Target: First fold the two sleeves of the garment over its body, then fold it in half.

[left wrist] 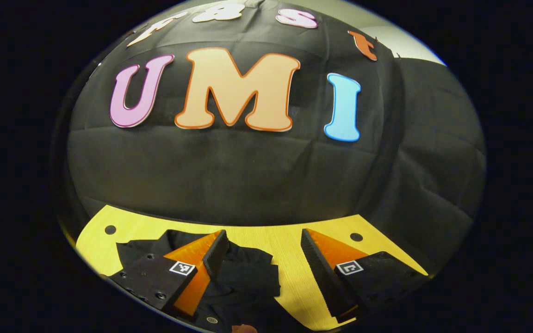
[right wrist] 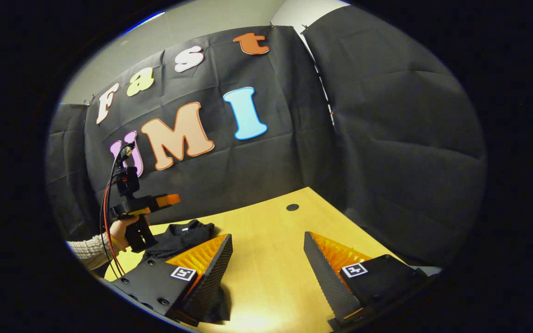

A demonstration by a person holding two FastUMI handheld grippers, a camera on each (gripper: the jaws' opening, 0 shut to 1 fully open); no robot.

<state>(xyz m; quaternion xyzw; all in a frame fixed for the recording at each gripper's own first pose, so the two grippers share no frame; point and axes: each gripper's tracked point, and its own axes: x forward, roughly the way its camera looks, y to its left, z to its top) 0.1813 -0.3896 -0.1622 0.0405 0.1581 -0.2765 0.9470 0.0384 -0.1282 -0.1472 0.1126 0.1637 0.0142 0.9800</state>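
While garment (left wrist: 243,277) lies on table (left wrist: 289,245) | left tool (left wrist: 263,252) wide | right tool (right wrist: 268,259) wide

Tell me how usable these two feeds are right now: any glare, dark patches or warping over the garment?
Left gripper view: strong fisheye bending; the black garment reads as a dark mass with few visible folds on the yellow table. Right gripper view: glare on the table near the bottom; the garment is dim and low-contrast.
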